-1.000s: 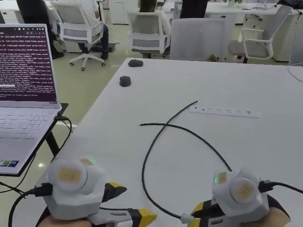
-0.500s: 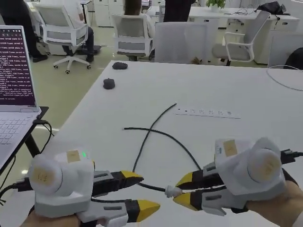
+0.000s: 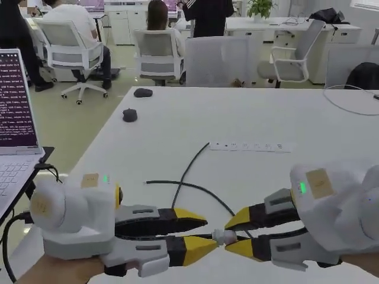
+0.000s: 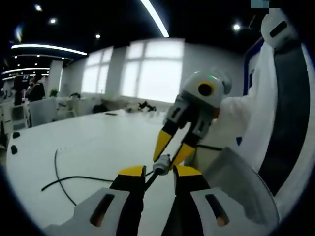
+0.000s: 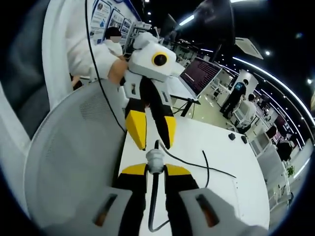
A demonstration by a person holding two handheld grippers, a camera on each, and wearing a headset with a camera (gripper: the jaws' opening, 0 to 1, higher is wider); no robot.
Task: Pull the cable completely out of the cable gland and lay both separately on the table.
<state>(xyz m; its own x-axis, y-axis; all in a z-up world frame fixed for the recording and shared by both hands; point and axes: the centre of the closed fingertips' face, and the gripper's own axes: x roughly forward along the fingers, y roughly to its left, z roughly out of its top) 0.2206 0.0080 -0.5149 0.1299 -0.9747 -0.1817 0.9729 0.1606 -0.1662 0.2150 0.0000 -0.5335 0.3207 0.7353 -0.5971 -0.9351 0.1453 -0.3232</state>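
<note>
on your left an open laptop [image 3: 15, 118] shows terminal text. the white table [image 3: 296, 112] before you carries a power strip [image 3: 250, 146] lying flat, with a dark mouse [image 3: 129, 115] and a second mouse [image 3: 143, 93] farther off. office chairs [image 3: 222, 62] stand beyond.

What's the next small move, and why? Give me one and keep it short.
Probably close the left gripper on the cable just beside the cable gland. The right gripper seems to pinch the gland in the air. The left jaws stand open astride the cable, which runs through the gland, so a grip must come before pulling.
</note>
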